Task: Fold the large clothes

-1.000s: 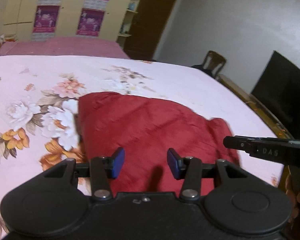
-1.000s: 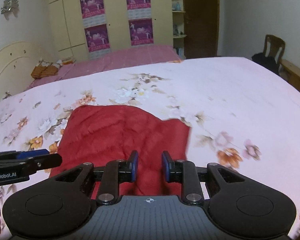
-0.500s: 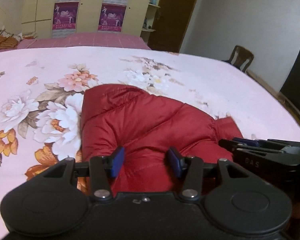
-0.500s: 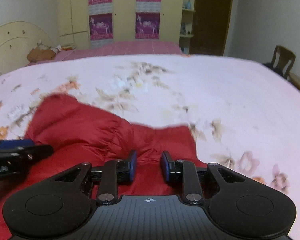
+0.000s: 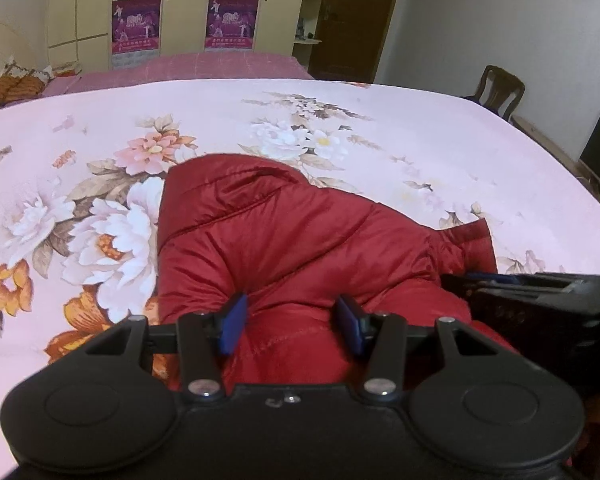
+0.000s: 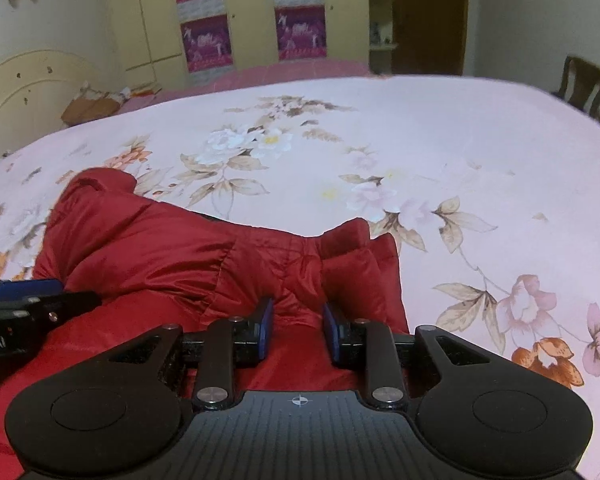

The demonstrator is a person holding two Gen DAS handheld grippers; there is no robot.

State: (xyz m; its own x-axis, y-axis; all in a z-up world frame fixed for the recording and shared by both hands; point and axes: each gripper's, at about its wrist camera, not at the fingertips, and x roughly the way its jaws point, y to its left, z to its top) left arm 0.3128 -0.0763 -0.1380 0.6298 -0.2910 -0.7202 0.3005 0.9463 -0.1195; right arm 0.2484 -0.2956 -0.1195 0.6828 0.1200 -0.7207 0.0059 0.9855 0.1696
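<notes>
Both grippers now lower and closer to the red padded jacket (image 5: 284, 248) than a second ago; garment fills far more of the lower frame in each wrist view. Jacket bunched and partly doubled over on the bed (image 5: 420, 128), lower centre of the left view, lower left to centre of the right view. Left gripper (image 5: 292, 322) with jaws spread moderately, a puffed fold of red fabric rising between the blue pads (image 5: 233, 322); cannot tell whether the pads press it. Right gripper (image 6: 298, 330) with jaws narrower, gathered fabric lying in the gap; pinch likely but not certain, contact hidden by the pads. Probable meaning for the task: near hem being carried over or set down, fold under way, not finished, edges uneven at centre right of the left view. Jacket shell: smooth, slightly shiny synthetic, quilted with stitched seams, soft and lofty, creasing into rounded ridges. Bed cover: flat matt pink cloth with large printed flowers. Wooden chair (image 5: 498, 92) at upper right, wardrobe with purple posters (image 5: 134, 24) at upper left.
</notes>
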